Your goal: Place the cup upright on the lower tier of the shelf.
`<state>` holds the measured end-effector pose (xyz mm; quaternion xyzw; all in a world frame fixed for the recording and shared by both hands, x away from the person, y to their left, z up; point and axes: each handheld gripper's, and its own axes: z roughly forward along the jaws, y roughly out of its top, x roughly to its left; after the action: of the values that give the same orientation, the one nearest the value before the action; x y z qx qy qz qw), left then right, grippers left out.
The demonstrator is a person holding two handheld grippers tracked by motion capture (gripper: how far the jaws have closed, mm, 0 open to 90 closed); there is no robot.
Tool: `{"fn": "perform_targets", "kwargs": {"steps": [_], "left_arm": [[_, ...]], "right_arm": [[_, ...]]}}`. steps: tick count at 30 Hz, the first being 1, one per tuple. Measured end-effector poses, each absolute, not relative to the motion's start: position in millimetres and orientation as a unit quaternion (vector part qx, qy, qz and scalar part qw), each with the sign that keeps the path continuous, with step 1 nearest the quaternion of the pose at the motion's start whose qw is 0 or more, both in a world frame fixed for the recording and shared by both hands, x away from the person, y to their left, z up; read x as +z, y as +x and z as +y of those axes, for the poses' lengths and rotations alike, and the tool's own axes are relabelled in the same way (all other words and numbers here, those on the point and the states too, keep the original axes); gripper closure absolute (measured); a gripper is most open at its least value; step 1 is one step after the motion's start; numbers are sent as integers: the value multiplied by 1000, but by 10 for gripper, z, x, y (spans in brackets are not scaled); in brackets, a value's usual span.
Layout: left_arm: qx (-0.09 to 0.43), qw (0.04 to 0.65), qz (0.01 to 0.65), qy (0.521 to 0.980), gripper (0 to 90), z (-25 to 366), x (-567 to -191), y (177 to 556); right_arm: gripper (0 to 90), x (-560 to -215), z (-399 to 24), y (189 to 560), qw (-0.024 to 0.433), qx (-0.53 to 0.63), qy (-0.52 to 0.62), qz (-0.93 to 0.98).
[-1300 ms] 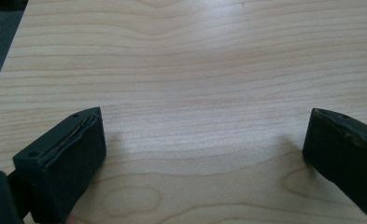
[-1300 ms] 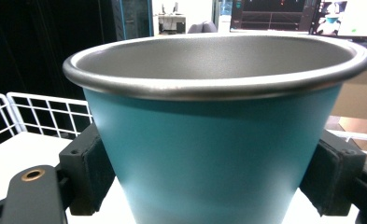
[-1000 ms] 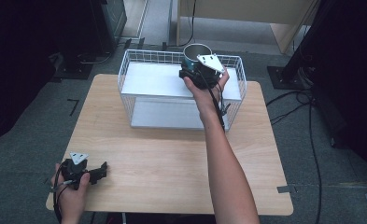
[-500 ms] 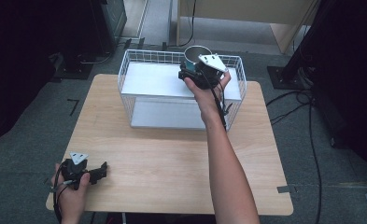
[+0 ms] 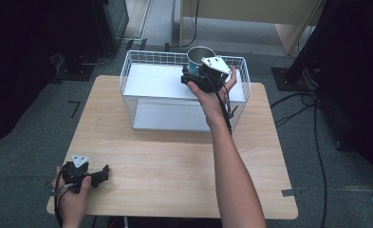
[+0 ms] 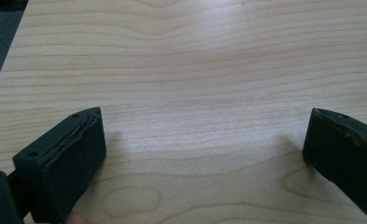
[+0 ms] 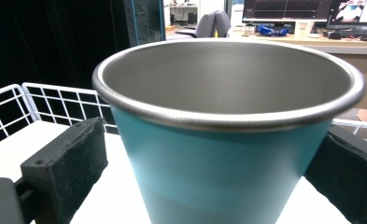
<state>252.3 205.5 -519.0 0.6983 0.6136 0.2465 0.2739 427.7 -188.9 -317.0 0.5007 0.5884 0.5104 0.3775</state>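
A teal metal cup [image 7: 228, 140] with a steel rim stands upright on the white shelf [image 5: 155, 80] inside a white wire basket [image 5: 127, 71], at the back right. My right gripper [image 5: 194, 72] reaches it from the near side. Its jaws have just been opening and stand open on either side of the cup [image 5: 200, 56], with a gap at the left pad [image 7: 74, 158]. My left gripper [image 5: 103, 173] rests at the table's front left corner, open, with bare wood between its pads [image 6: 74, 149].
The wire basket stands at the back middle of the wooden table [image 5: 174, 161], with a lower white shelf [image 5: 170, 116] under the upper one. Cables [image 5: 312, 118] run over the floor on the right. A dark stand [image 5: 293, 71] is beyond the table's right corner.
The right gripper's jaws have spread away from the cup, which stays standing on the shelf. Neither hand has shifted.
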Motion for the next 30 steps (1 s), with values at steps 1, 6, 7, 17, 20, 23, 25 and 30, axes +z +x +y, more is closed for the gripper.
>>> {"fn": "perform_targets", "kwargs": {"steps": [1,6,7,17,20,23,25,30], "left_arm": [[247,274,613,698,0,2055,-5191,2523],[246,275,613,698,0,2051,-5191,2525],[246,275,613,699,0,2051,-5191,2526],[246,274,612,699,0,2051,-5190,2526],[246,274,612,699,0,2050,-5190,2526],[246,274,612,700,0,2051,-5190,2526],[247,274,613,699,0,2050,-5190,2526],[247,275,612,699,0,2051,-5191,2527]], "right_arm": [[27,-3173,-1891,4267,377,511,501,588],[27,-3197,-1921,4209,379,510,500,588],[27,-3198,-1930,4198,379,510,500,588],[27,-3203,-2012,4006,377,524,488,588],[27,-3205,-2022,3974,376,526,486,588],[28,-3216,-2029,3926,375,529,482,589],[27,-3226,-2039,3884,374,531,480,590],[27,-3242,-2057,3789,366,540,479,588]]}}
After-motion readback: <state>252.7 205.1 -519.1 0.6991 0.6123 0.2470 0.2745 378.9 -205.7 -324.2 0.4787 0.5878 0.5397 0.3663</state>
